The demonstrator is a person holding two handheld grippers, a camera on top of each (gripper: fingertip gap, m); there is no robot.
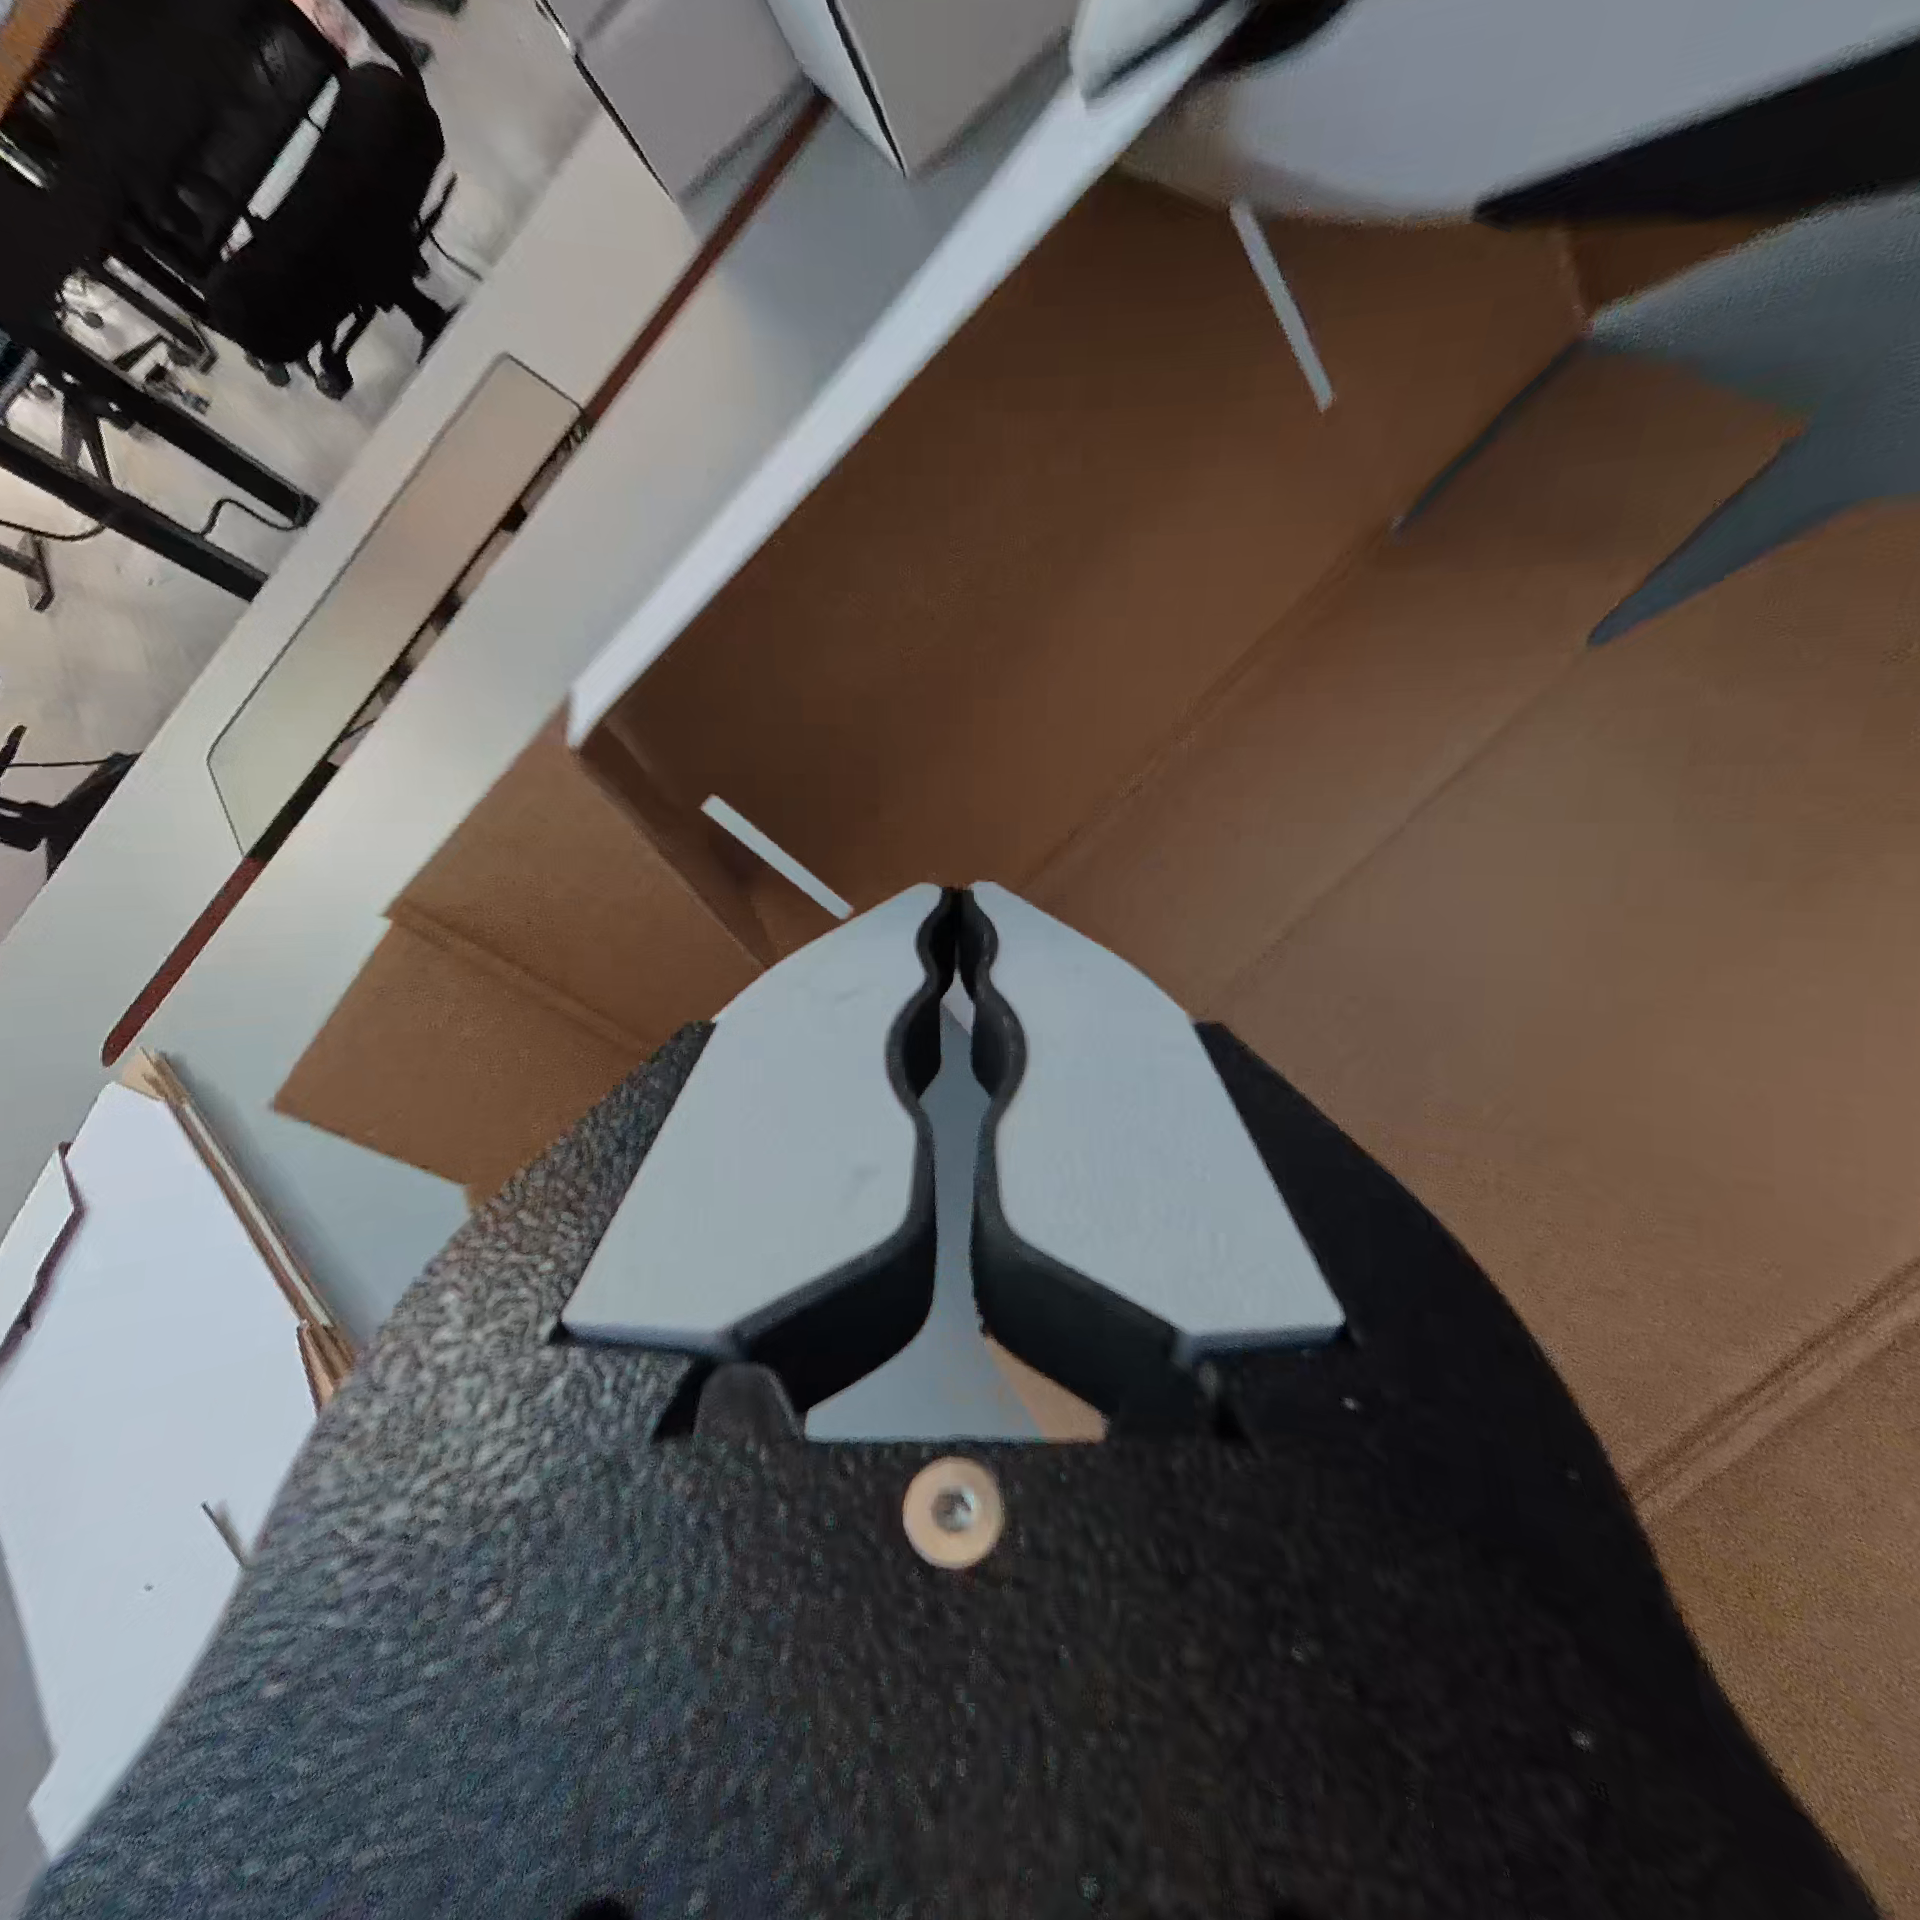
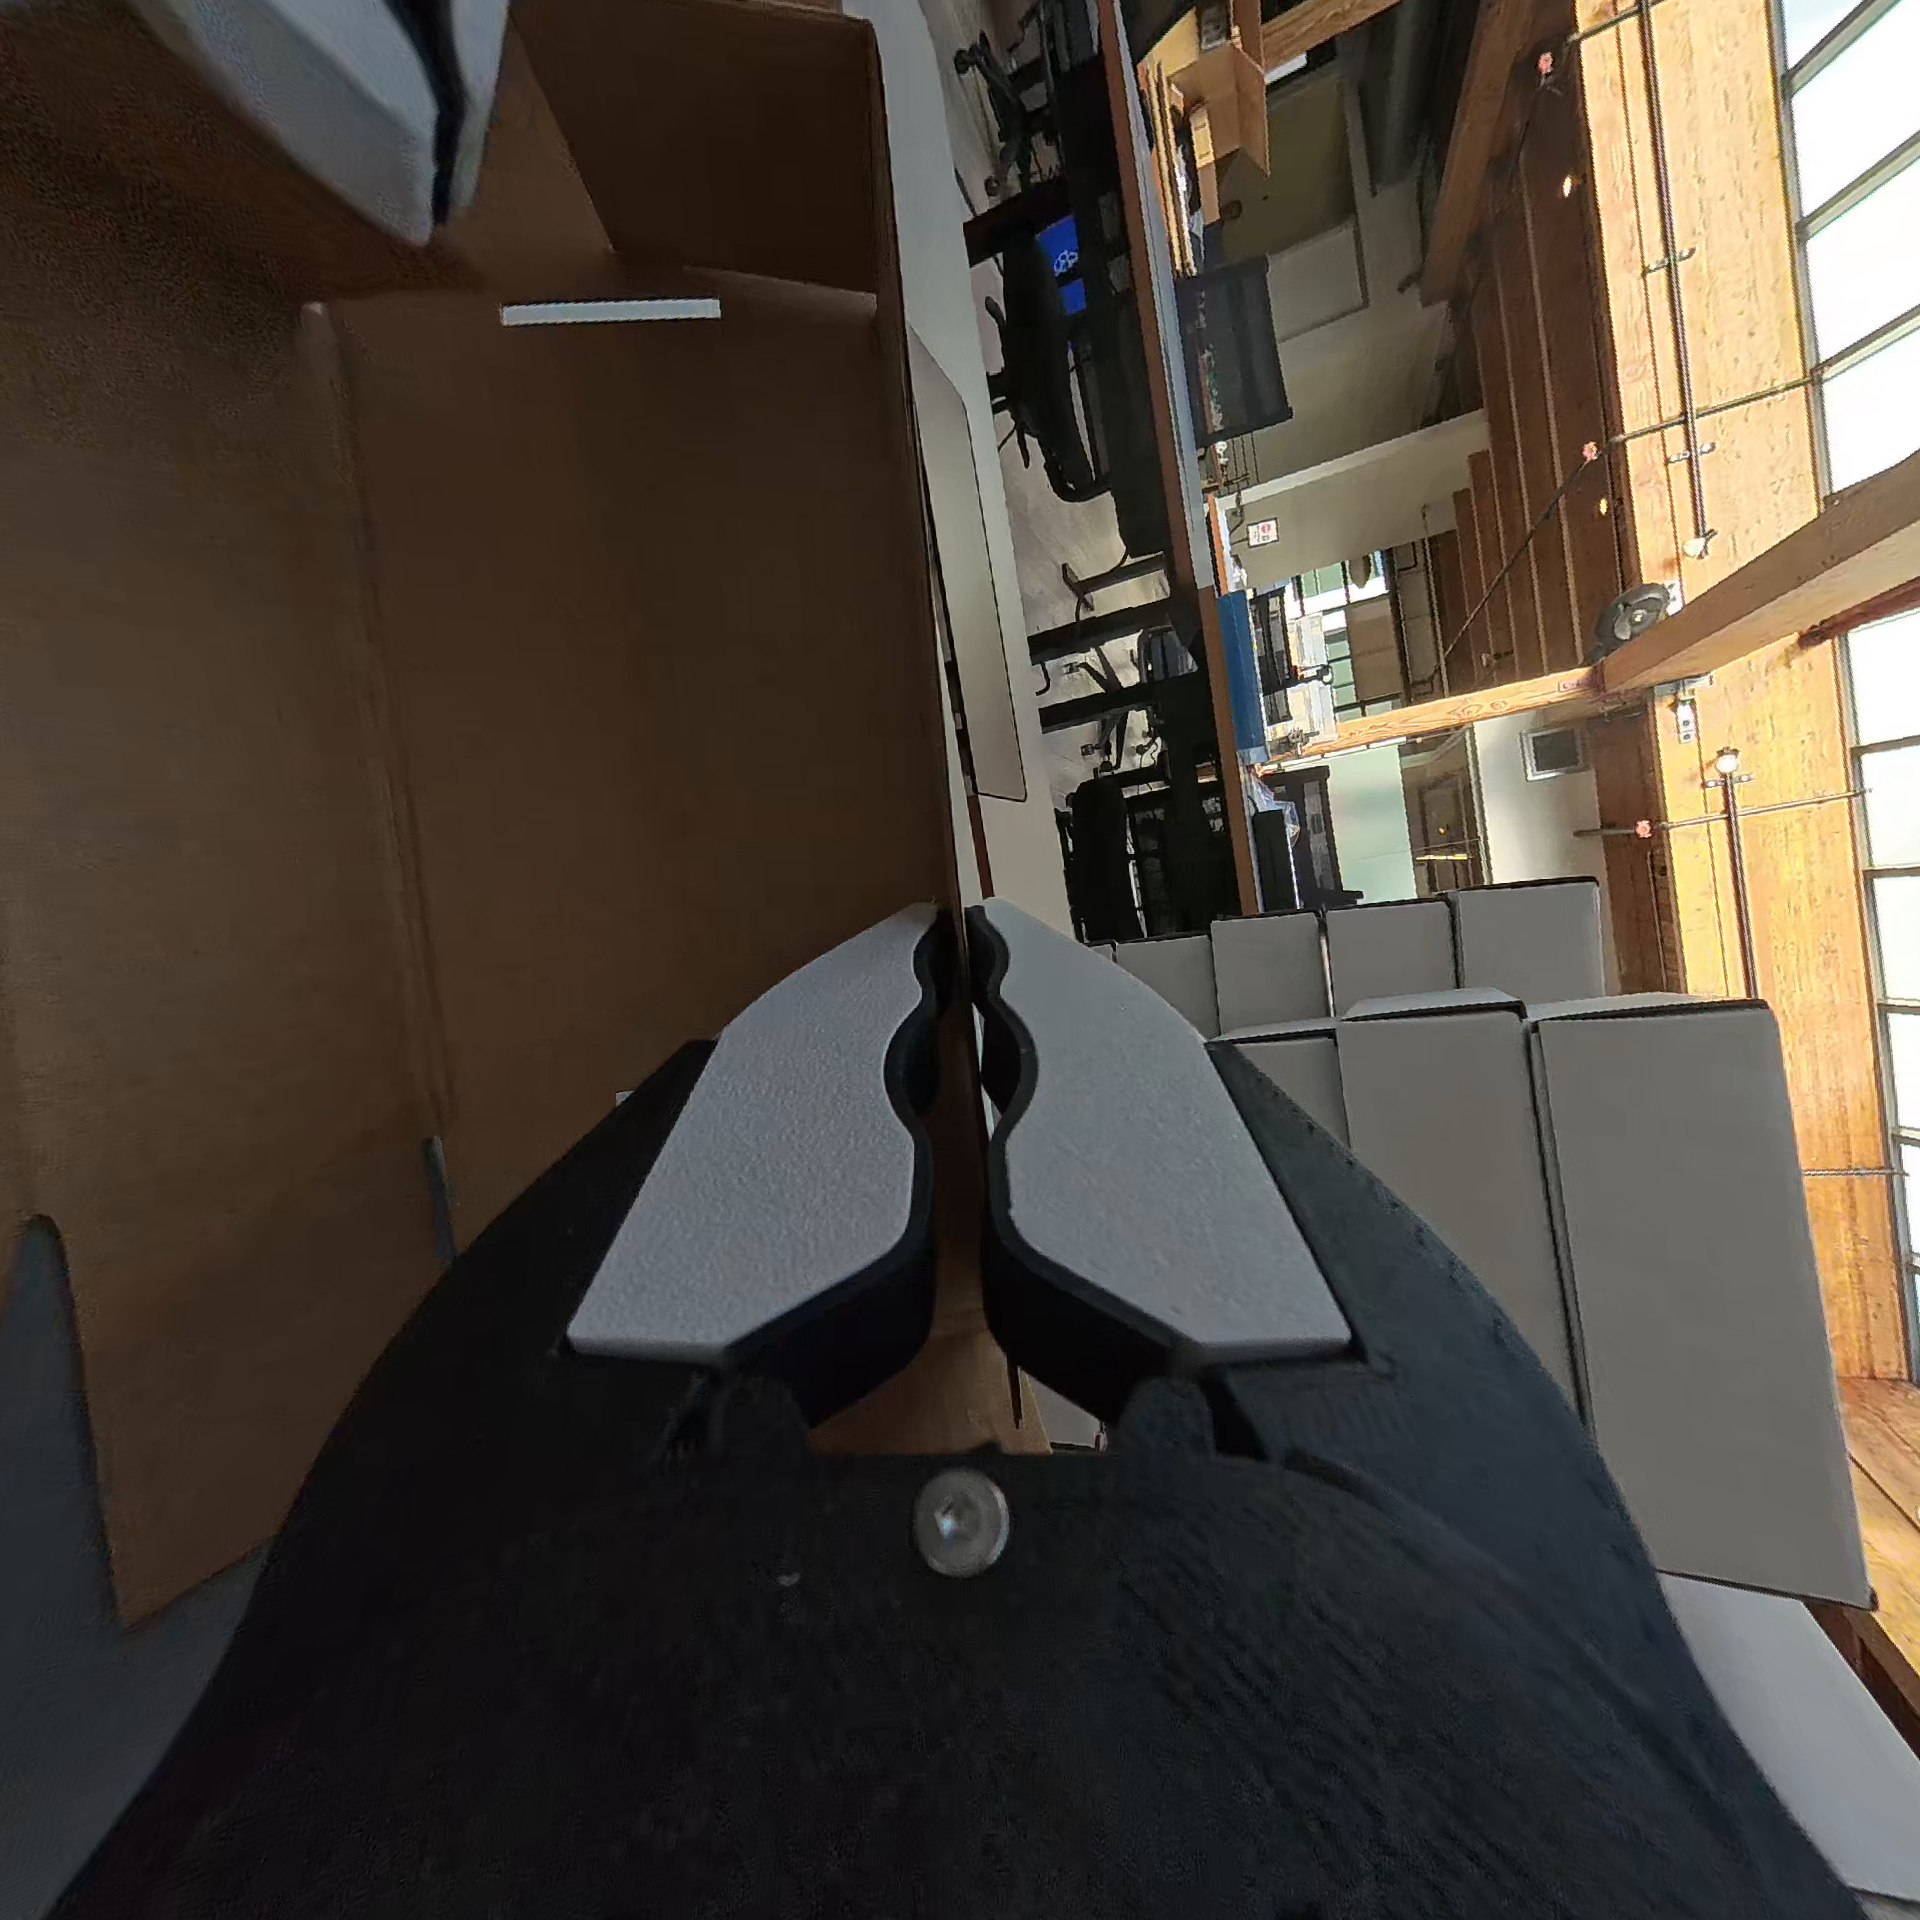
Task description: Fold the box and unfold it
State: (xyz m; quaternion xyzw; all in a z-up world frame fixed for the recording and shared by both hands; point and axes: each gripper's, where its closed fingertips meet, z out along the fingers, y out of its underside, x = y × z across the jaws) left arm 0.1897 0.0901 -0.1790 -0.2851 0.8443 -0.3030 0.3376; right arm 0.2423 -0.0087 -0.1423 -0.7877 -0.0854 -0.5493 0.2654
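The cardboard box (image 1: 1299,831) is brown inside and white outside, and it lies open in front of both grippers. My left gripper (image 1: 954,896) is shut, with a thin box panel running edge-on between its fingers. My right gripper (image 2: 958,920) is shut on the edge of an upright side wall (image 2: 623,623) of the box (image 2: 208,727). The right gripper also shows blurred at the top right of the left wrist view (image 1: 1455,104). The left gripper shows at the top left of the right wrist view (image 2: 343,104). White slots (image 2: 608,312) are cut in the panels.
A row of folded white boxes (image 2: 1662,1299) stands to the right of the right gripper. Flat white cardboard sheets (image 1: 135,1403) lie at the lower left on the white table (image 1: 499,582). More white boxes (image 1: 935,62) stand behind. Office chairs and desks (image 1: 208,187) stand beyond the table.
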